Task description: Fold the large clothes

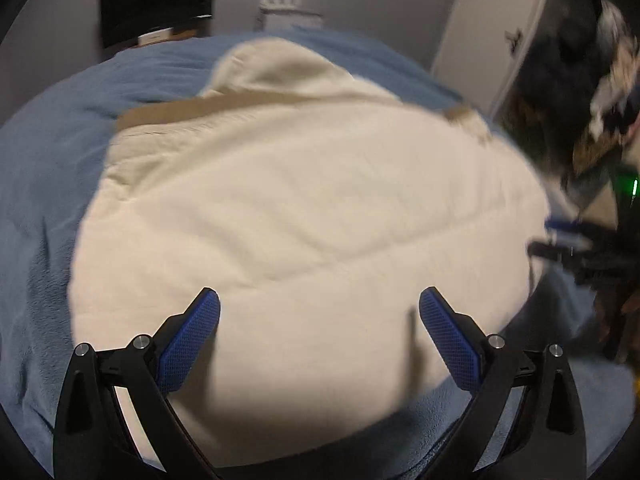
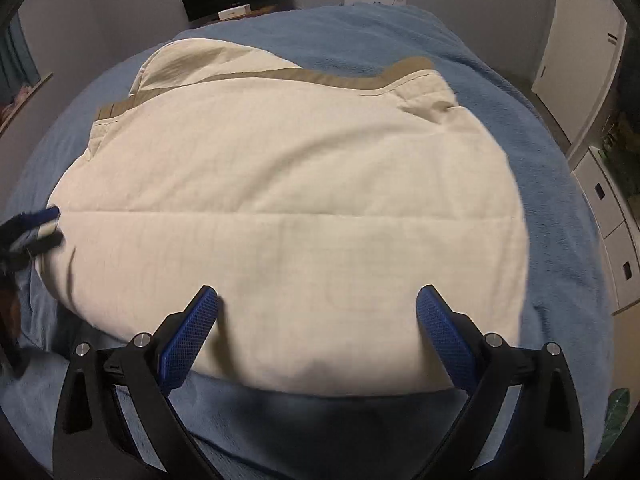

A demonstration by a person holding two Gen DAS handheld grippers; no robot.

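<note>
To the left of the right tongs point(image 2: 317, 300), the left tongs point(image 2: 36, 228) sit at the garment's left edge, seen only as a blurred tip there; in their own view the left tongs point(image 1: 319, 302) are spread wide with nothing between the blue pads, hanging over the near part of the cloth. Ahead of both tongs lies the large cream quilted garment with a tan trim band point(image 2: 280, 200), spread flat on the blue fleece-covered bed point(image 2: 560, 200), its tan band at the far side and a hood-like flap beyond it. The right tongs are likewise spread and empty above the near hem. I judge the padded cloth soft, limp and light but bulky, so it will sag and slide on itself. Best hold looks like the near corners or side seams, pinching through all layers
</note>
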